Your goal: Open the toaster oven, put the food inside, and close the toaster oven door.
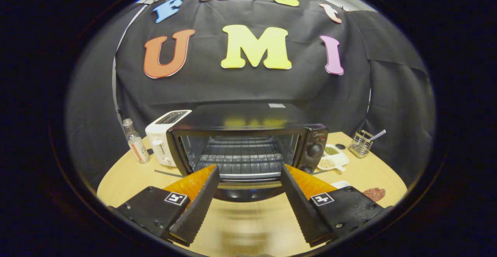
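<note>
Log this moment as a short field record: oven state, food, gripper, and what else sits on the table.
toaster oven: door dropped open toward the gripper, wire rack bare
food: reddish-brown piece lying on the table, right of the fingers, not yet inside
gripper: fingers spread wide, holding nothing, tips just before the open door
left of oven: white toaster, clear bottle
right of oven: white divided dish, wire holder
</note>
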The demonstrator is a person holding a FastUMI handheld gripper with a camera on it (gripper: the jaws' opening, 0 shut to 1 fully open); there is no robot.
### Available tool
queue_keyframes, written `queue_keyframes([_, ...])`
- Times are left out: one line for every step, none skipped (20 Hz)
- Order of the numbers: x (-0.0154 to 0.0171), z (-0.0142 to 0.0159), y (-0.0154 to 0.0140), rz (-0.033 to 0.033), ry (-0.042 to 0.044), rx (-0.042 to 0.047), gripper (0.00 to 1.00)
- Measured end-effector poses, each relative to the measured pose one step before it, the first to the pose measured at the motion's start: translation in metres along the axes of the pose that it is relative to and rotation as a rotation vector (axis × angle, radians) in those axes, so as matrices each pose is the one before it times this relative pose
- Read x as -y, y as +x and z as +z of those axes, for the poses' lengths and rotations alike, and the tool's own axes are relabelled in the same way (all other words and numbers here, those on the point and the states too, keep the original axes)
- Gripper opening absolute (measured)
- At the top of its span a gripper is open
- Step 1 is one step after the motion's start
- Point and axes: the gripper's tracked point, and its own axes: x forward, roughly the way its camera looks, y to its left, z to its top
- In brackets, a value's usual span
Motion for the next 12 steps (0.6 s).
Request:
queue_keyframes([0.00029,-0.00683,-0.00379,0.00185,-0.00100,-0.00386,1.00])
queue_keyframes([0.00050,-0.00732,-0.00284,0.00045,-0.00603,-0.00999,1.00])
queue_keyframes([-0.00008,-0.00878,-0.00227,0.00206,-0.00858,-0.01132,1.00])
queue_keyframes([0.00028,-0.00781,-0.00128,0.00163,-0.00322,-0.01239,1.00])
queue_keyframes([0.00099,-0.01139,-0.00003,0.00318,-0.00227,-0.01930,1.00])
queue_keyframes([0.00121,-0.01134,0.00058,0.00373,0.00061,-0.02113,1.00])
queue_keyframes([0.00027,-0.01148,0.00362,0.00322,0.00495,-0.02608,1.00])
queue_keyframes([0.00033,-0.00943,0.00372,0.00417,0.00523,-0.02172,1.00])
queue_keyframes([0.00038,-0.00716,0.00214,0.00289,0.00363,-0.01505,1.00])
queue_keyframes([0.00077,-0.00691,0.00315,-0.00135,-0.00273,-0.01690,1.00])
queue_keyframes([-0.00005,-0.00845,0.00291,0.00074,-0.00623,-0.01667,1.00])
queue_keyframes([-0.00050,-0.00468,0.00379,-0.00014,-0.00330,-0.01427,1.00])
